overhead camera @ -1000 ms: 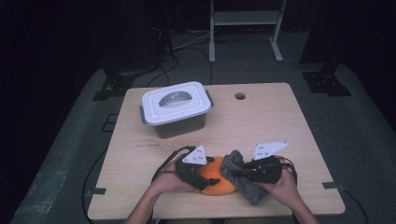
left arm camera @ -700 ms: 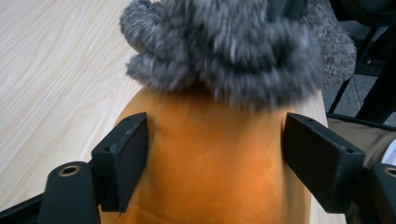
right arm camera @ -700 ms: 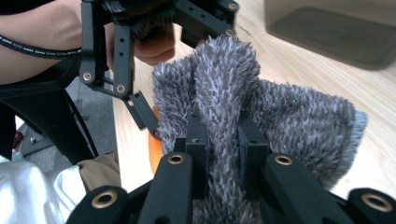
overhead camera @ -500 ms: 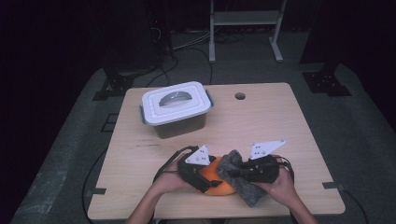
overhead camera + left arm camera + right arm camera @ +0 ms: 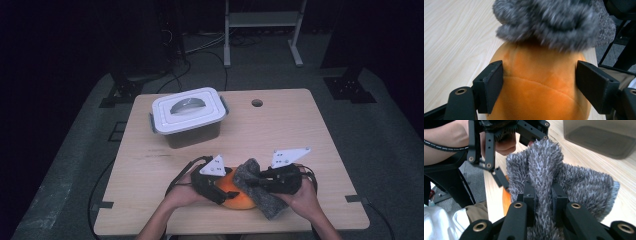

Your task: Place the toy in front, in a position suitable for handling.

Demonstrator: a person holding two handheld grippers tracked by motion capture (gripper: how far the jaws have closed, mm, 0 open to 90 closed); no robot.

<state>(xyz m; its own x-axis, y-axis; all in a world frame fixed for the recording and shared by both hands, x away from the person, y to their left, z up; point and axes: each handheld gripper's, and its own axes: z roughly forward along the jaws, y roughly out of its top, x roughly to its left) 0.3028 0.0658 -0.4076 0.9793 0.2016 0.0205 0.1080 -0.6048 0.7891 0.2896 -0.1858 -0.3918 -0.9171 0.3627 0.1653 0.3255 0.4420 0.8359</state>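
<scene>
1. High view: near the front edge of the table (image 5: pixel 300 130), the left hand-held gripper (image 5: pixel 220 187) sits at an orange plush toy (image 5: pixel 235 192) and the right hand-held gripper (image 5: pixel 260 181) carries a grey fuzzy cloth (image 5: pixel 260 192) draped over the toy. A lidded white box (image 5: pixel 189 116) stands well apart behind.
2. Left gripper view: the jaws have just been closing and press both sides of the orange plush toy (image 5: pixel 539 82); the cloth (image 5: pixel 549 22) lies on top.
3. Right gripper view: the jaws are pinched together on a fold of the cloth (image 5: pixel 544 182).
</scene>
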